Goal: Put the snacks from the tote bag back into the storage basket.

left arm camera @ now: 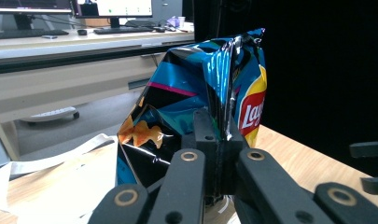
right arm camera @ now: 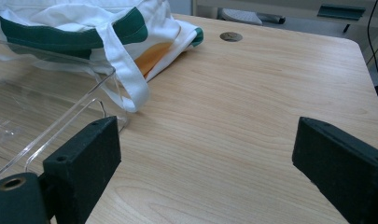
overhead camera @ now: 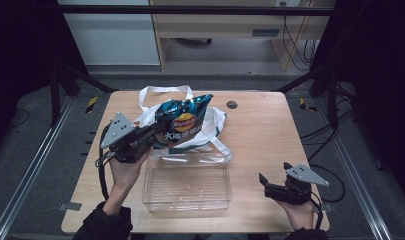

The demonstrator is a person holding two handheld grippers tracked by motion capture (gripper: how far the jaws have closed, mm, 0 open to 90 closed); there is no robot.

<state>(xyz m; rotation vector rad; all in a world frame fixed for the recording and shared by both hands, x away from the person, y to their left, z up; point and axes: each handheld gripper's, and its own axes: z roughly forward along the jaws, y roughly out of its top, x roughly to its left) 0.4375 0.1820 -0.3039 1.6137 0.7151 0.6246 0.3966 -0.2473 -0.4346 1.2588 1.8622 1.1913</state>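
Chip bag [left arm camera: 200, 93] pinched betw left gripper [left arm camera: 218, 154] fingers, above clear bin [overhead camera: 187, 185].

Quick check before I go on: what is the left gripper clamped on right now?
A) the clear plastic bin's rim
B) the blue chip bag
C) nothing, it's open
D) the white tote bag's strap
B: the left gripper has its jaws closed on a fold of the blue chip bag, held above the table.

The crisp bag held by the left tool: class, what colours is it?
Mostly blue and black crisp bag, with a red and yellow logo; clearest in the left gripper view.
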